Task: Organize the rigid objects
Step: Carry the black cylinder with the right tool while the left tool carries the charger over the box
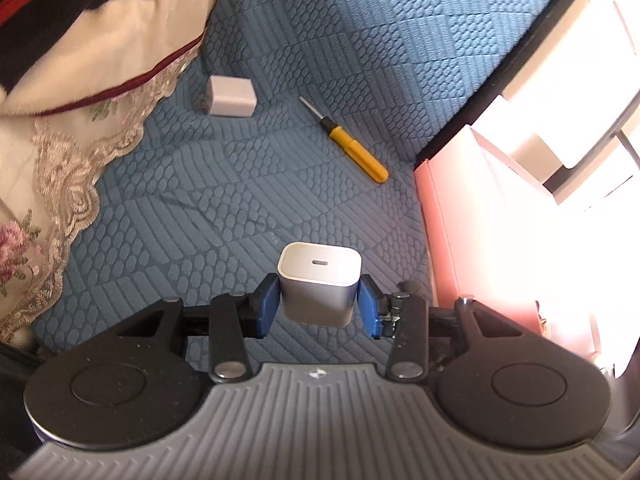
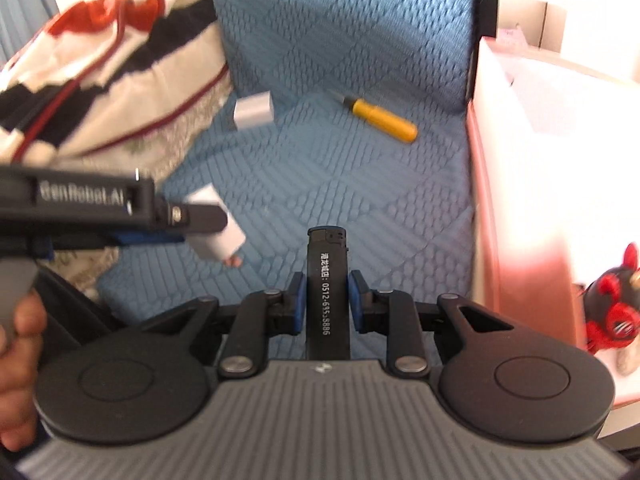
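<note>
Pouring in hard from the right in both views, bleaching the pink box [image 1: 460, 240] and the white shelves [image 1: 560, 80] to featureless glare. Smearing with motion blur across the right wrist view, especially the screwdriver [image 2: 380, 119]. Bending straight lines at the fisheye edges.

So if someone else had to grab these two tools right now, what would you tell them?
Left gripper: shut on a white charger, held above the blue quilt.
Right gripper: shut on a black lighter, also lifted.
Still lying on the quilt: a second white charger near the pillow, and a yellow screwdriver.
The pink box on the right already holds a red toy.
Left to do: probably drop both held items in the box, then fetch the other two.
</note>
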`<action>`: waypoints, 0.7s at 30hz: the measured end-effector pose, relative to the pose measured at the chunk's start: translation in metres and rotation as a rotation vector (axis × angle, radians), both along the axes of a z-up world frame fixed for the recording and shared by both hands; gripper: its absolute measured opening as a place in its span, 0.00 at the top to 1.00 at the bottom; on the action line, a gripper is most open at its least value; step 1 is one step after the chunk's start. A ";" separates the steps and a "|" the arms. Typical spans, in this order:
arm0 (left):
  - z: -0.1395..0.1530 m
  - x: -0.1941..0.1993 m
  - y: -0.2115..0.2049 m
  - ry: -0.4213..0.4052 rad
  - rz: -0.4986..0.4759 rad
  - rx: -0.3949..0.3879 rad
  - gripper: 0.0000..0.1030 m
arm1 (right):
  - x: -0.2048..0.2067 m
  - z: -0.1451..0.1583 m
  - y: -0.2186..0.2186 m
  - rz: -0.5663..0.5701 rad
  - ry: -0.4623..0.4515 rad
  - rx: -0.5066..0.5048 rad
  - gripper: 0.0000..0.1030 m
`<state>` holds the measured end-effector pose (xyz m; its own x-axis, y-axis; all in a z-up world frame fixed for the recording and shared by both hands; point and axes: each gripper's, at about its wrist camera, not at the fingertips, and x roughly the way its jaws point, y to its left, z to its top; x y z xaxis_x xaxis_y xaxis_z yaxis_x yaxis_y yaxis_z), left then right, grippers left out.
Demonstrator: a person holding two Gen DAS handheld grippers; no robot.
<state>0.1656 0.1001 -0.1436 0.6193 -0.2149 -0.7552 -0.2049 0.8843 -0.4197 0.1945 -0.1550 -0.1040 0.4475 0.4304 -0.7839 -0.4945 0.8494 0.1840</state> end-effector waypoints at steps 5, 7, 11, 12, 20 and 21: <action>0.021 0.004 -0.012 -0.021 -0.019 0.015 0.53 | 0.005 0.028 -0.018 -0.026 -0.034 0.030 0.75; 0.031 0.008 -0.019 -0.039 -0.029 0.014 0.53 | 0.007 0.041 -0.025 -0.030 -0.058 0.032 0.75; 0.052 0.016 -0.034 -0.075 -0.056 0.007 0.53 | 0.014 0.065 -0.042 -0.057 -0.106 0.051 0.75; 0.058 0.019 -0.037 -0.087 -0.062 -0.006 0.53 | 0.016 0.070 -0.047 -0.063 -0.117 0.056 0.75; 0.105 0.044 -0.083 -0.178 -0.126 0.013 0.53 | 0.032 0.111 -0.079 -0.094 -0.216 0.057 0.75; 0.109 0.047 -0.089 -0.187 -0.138 0.028 0.53 | 0.033 0.115 -0.082 -0.097 -0.224 0.058 0.75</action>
